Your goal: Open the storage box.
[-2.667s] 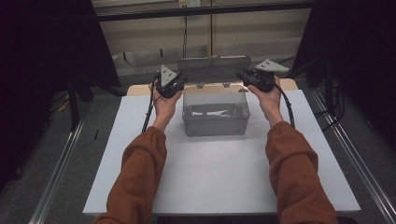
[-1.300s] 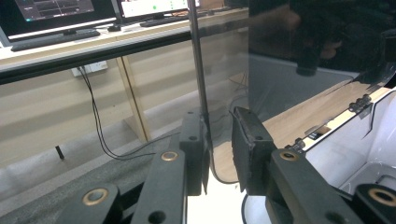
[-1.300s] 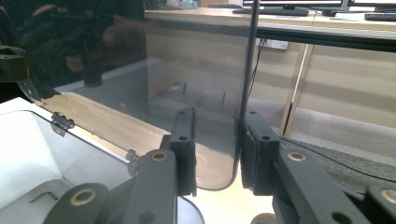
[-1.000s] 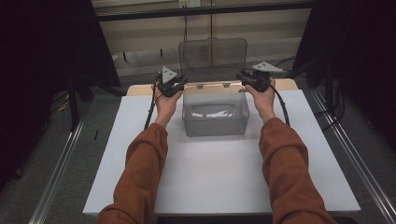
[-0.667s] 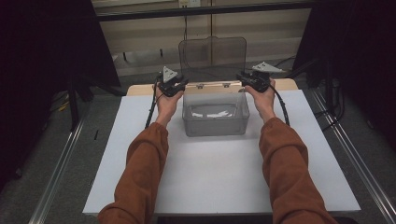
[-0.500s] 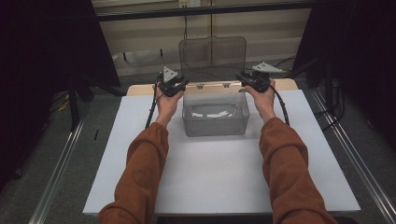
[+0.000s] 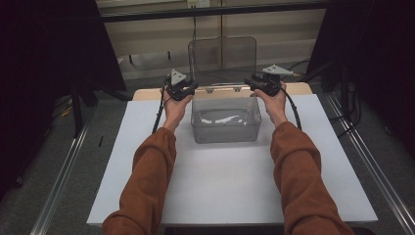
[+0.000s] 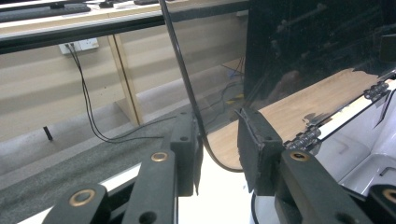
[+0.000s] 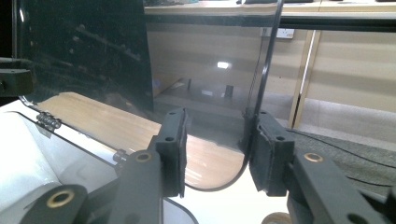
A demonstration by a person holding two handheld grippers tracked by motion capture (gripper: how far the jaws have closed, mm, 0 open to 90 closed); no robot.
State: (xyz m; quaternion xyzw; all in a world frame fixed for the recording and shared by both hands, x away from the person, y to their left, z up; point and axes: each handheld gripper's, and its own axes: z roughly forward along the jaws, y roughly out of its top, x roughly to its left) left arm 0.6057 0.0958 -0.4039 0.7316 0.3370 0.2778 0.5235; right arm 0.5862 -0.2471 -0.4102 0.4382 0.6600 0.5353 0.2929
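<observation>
Standing mid-table on the white sheet: a clear plastic box, rectangular, walls see-through, pale flat items lying on its floor, too indistinct to name; hinged along the far rim, small hinges visible at the back edge; lid raised upright, tinted and transparent, rounded at its corners, reflecting dark shapes in both gripper views. Left gripper held at the box's far left corner, jaws parted with the lid's edge running between them, left pad close against it, right pad apart from it; contact cannot be told. Right gripper at the far right corner, jaws likewise parted, lid's rounded corner passing through the gap; grip not confirmed. Orange-brown sleeves reaching in from the near edge, one on each side of the box. Beyond the sheet, a strip of bare wooden tabletop behind the hinges; farther off, a pale panelled wall with a socket and black cables hanging; dark curtains at both sides; metal rails along the floor flanking the table.
</observation>
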